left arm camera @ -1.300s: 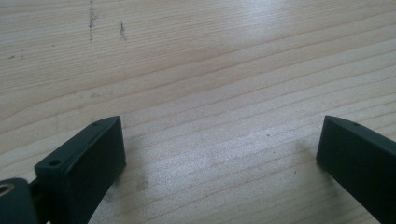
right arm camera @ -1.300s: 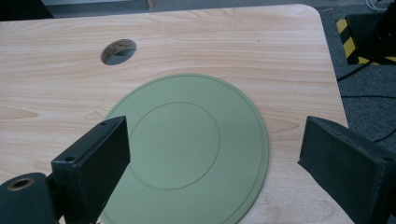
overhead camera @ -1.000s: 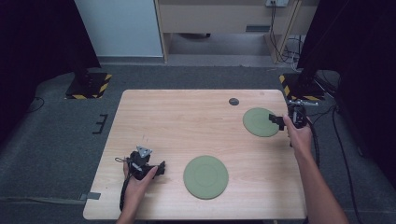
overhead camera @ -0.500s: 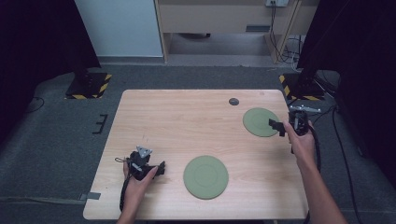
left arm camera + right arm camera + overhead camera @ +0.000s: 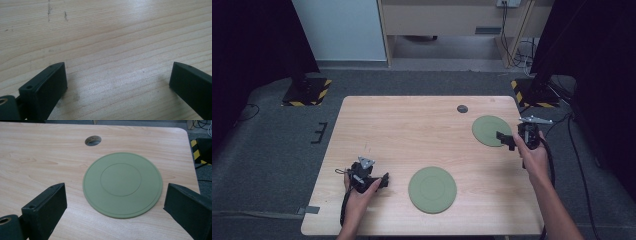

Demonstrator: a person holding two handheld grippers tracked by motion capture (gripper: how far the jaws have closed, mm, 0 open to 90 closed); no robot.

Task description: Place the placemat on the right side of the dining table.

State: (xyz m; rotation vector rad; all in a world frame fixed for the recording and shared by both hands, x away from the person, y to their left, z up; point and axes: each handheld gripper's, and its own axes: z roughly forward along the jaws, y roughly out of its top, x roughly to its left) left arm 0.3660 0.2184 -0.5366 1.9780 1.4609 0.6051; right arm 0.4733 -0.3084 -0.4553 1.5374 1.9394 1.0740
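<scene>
Two flat green round plates lie on the wooden table [image 5: 412, 130]. The larger plate [image 5: 432, 189] sits near the front middle. The smaller plate [image 5: 490, 130] [image 5: 122, 183] lies at the right, near the far edge. My right gripper [image 5: 507, 139] [image 5: 113, 202] hovers at that plate's near right rim, open, its jaws spread wide on either side of the plate. My left gripper [image 5: 384, 181] [image 5: 117, 80] rests low over bare wood at the front left, open with nothing between its fingers, a short way left of the larger plate.
A round cable hole [image 5: 462, 108] [image 5: 93, 140] is cut in the table behind the smaller plate. Grey carpet surrounds the table. Black stands with yellow-black striped bases [image 5: 307, 90] flank the far corners, and cables [image 5: 562, 125] trail at the right.
My right gripper has drifted slightly toward the near right of the smaller plate. The left gripper and both plates have stayed put.
</scene>
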